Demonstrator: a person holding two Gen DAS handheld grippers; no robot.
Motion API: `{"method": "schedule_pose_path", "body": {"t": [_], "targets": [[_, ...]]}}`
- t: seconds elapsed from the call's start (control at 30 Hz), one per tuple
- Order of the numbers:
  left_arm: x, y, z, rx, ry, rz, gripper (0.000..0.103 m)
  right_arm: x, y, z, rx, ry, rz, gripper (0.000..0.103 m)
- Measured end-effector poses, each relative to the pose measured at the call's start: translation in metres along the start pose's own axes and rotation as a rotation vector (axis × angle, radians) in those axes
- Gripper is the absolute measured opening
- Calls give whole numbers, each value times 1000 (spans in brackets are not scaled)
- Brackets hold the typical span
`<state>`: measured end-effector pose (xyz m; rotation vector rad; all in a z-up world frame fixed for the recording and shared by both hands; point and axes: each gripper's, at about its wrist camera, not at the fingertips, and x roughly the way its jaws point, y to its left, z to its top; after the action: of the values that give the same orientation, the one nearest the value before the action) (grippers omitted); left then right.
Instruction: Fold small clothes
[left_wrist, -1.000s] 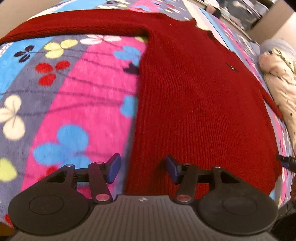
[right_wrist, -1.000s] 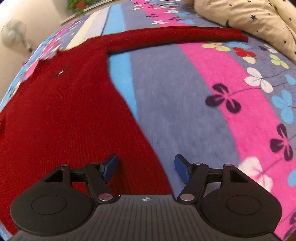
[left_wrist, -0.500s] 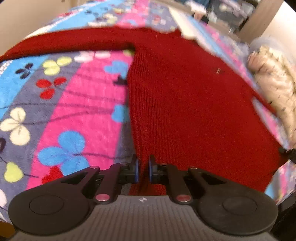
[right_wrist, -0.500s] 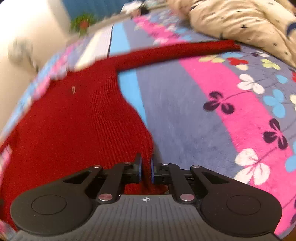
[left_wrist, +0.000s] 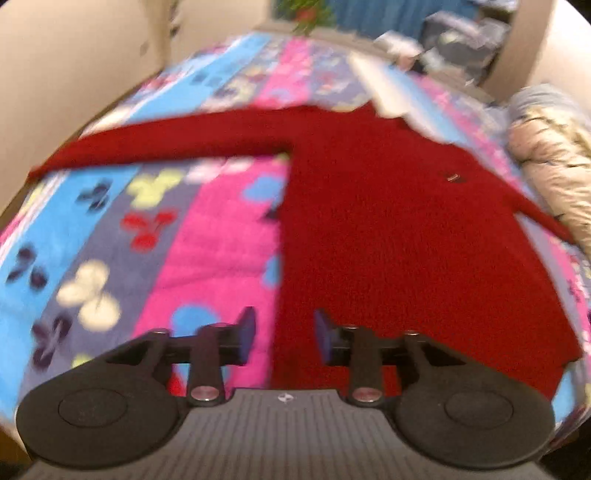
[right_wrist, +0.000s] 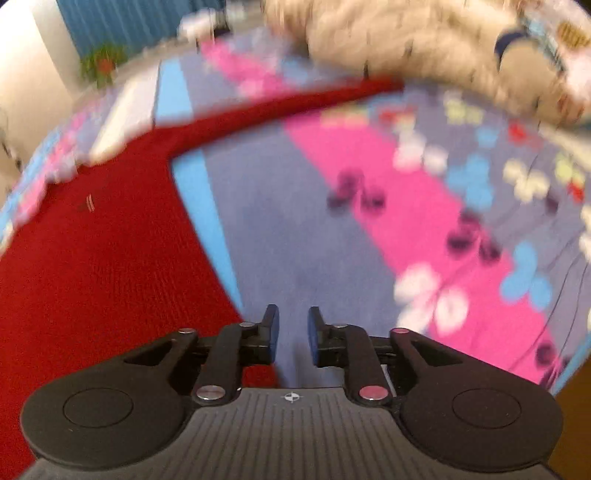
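A dark red knitted sweater (left_wrist: 399, 236) lies flat, front up, on a bed covered by a fleecy blanket striped in pink, blue and grey-violet with a clover print (left_wrist: 207, 251). Its body spreads down toward both cameras, and each sleeve runs straight out from the shoulder across the stripes; the right wrist view shows the sweater (right_wrist: 92, 258) filling the lower left, one sleeve reaching toward a cream, star-dotted quilt (right_wrist: 424, 44) bunched beyond the cuff. A small light tag sits on the sweater's chest.

The left gripper (left_wrist: 284, 334) hangs above the sweater's lower side edge, its jaws having just been opening; the blue pads stand apart, with the red hem seen below the gap but nothing pinched. The right gripper (right_wrist: 293, 334) hangs just off the sweater's other lower edge over grey-violet blanket, its jaws likewise just parted to a narrow gap and empty.

Beyond the sweater's collar end, past the blanket's far edge, stand a pale wall, blue curtains and a small green plant with red (right_wrist: 101, 64). Both views are blurred.
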<state>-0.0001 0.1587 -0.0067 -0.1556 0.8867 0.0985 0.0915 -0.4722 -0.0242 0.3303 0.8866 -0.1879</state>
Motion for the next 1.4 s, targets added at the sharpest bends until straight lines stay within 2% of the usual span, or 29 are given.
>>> {"method": "schedule_pose_path", "body": {"t": [0.07, 0.1, 0.13, 0.17, 0.2, 0.23, 0.27, 0.3, 0.4, 0.47, 0.53, 0.57, 0.67, 0.73, 0.9, 1.17, 1.3, 1.4], "targets": [[4, -11, -1, 40, 15, -45, 41, -10, 12, 1, -47, -64, 91, 37], [9, -14, -3, 47, 39, -57, 41, -10, 20, 1, -82, -59, 124, 46], [19, -17, -5, 47, 93, -65, 43, -5, 29, -4, -125, -26, 154, 51], [29, -18, -7, 46, 149, -59, 44, 4, 36, -9, -160, 34, 167, 52], [41, -19, -11, 50, 217, -42, 46, 16, 40, -16, -191, 113, 159, 53], [48, -21, -14, 60, 247, -20, 46, 30, 44, -26, -223, 205, 126, 54], [48, -24, -14, 78, 235, -4, 46, 36, 46, -31, -247, 231, 100, 55], [46, -26, -11, 84, 220, -2, 46, 35, 50, -32, -275, 213, 86, 57], [35, -29, -8, 73, 159, -29, 56, 25, 53, -29, -264, 170, 111, 58], [40, -32, -9, 73, 179, -29, 61, 26, 50, -32, -256, 186, 101, 60], [50, -32, -13, 84, 230, -19, 61, 29, 52, -36, -281, 205, 78, 61], [50, -35, -14, 104, 228, -7, 61, 28, 54, -37, -296, 201, 73, 61], [37, -39, -12, 95, 149, 24, 65, 19, 57, -32, -291, 154, 80, 61], [32, -38, -8, 82, 112, 35, 72, 20, 57, -27, -275, 117, 93, 61], [35, -38, -4, 71, 112, 41, 79, 24, 57, -28, -267, 139, 76, 62], [30, -43, -3, 99, 75, 33, 81, 22, 59, -23, -271, 116, 67, 62], [27, -42, 0, 84, 49, 30, 82, 12, 59, -18, -263, 57, 61, 62], [23, -43, 3, 77, 21, 27, 84, -2, 59, -9, -247, -33, 75, 61]]}}
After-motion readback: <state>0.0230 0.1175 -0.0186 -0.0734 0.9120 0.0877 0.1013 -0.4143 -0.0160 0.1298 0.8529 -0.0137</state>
